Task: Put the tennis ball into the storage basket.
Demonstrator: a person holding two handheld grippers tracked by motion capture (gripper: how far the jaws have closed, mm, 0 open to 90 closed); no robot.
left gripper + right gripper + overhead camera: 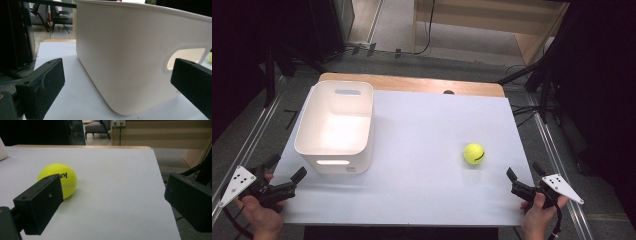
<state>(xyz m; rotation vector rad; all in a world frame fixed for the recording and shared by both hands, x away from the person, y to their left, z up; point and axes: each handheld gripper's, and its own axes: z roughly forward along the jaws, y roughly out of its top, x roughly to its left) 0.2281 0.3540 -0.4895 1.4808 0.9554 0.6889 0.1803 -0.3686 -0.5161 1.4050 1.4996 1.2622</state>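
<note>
A yellow tennis ball (474,153) rests on the white table sheet (427,135), right of centre. In the right gripper view the tennis ball (65,177) lies a short way ahead, partly behind the left jaw. A white plastic bin (337,125) with handle cut-outs stands at the left of the sheet; in the left gripper view the bin (130,55) rises close ahead. My left gripper (284,167) is held at the near left corner, jaws apart, nothing between them. My right gripper (525,171) is held at the near right edge, below and right of the ball, open and empty.
The wooden table edge (412,82) runs along the far side. Metal rails (557,160) flank the table on both sides. Dark stands and cables (537,85) crowd the far right floor. The sheet's right edge (162,182) drops off beside the right gripper.
</note>
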